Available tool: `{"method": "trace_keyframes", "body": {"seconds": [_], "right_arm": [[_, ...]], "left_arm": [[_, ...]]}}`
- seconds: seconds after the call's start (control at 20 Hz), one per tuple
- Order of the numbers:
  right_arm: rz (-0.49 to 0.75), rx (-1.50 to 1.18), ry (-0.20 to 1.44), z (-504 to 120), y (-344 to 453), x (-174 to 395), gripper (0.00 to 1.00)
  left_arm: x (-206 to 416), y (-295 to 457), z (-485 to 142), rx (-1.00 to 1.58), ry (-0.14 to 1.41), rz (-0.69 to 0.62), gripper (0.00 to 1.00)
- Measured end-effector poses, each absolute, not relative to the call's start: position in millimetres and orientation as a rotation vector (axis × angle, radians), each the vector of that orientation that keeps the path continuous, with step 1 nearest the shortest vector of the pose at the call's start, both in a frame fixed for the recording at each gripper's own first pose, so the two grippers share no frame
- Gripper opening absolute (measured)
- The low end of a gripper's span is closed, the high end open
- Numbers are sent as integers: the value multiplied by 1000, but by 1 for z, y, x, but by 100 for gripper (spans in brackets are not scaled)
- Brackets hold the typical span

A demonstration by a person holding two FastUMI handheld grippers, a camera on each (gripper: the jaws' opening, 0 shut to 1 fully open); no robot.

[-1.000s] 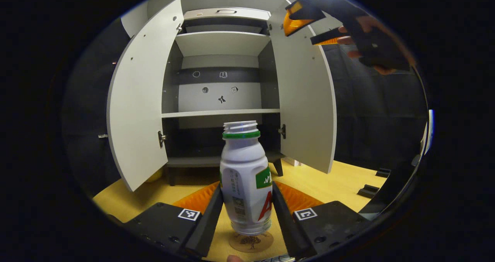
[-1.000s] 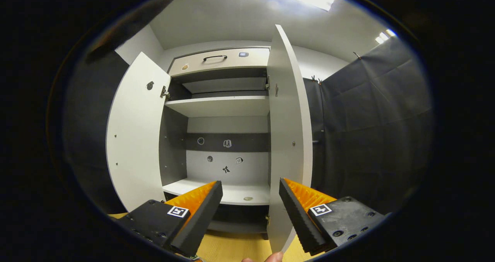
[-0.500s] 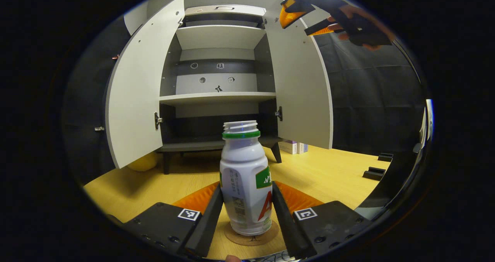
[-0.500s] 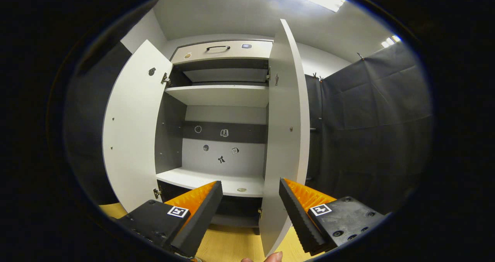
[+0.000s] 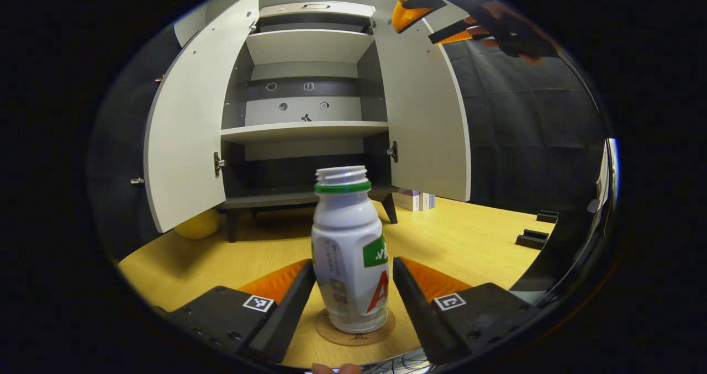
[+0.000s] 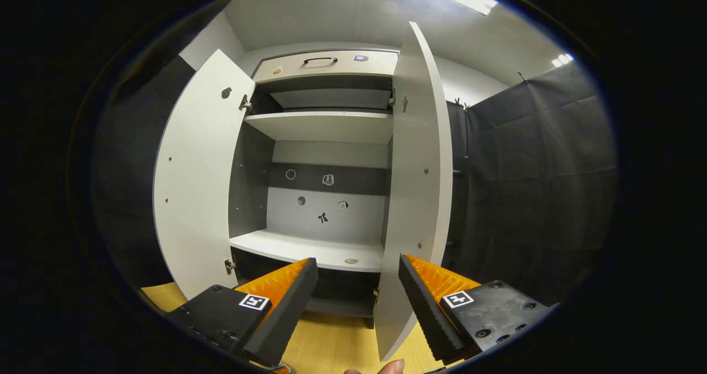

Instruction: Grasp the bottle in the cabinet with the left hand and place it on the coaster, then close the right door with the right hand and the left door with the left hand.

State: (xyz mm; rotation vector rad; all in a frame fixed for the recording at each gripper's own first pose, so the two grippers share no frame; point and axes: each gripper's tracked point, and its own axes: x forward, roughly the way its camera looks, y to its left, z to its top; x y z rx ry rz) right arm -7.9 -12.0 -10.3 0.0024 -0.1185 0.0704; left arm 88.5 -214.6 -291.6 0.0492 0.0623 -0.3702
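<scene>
On the coaster [image 5: 354,333] stands the bottle [image 5: 349,252], upright between the left gripper [image 5: 352,285]'s parted fingers — ease straight back without clipping it — while beyond, right gripper [image 6: 358,285], open too, faces the right door [image 6: 413,197].

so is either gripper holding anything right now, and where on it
Nothing is held. The left gripper is open, its fingers clear of the bottle standing on the coaster. The right gripper is open and empty before the right door.
</scene>
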Motion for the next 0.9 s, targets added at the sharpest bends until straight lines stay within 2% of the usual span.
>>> {"method": "trace_keyframes", "body": {"seconds": [0.1,0.35,0.9], "right_arm": [[67,6,-117,-8,-15,-9,97],[74,32,-103,2,-23,-11,98],[56,54,-62,24,-33,-25,98]], "left_arm": [[79,-207,-296,43,89,-370,95],[43,-169,-268,-24,144,-332,95],[49,-55,-41,-162,50,-130,93]]}}
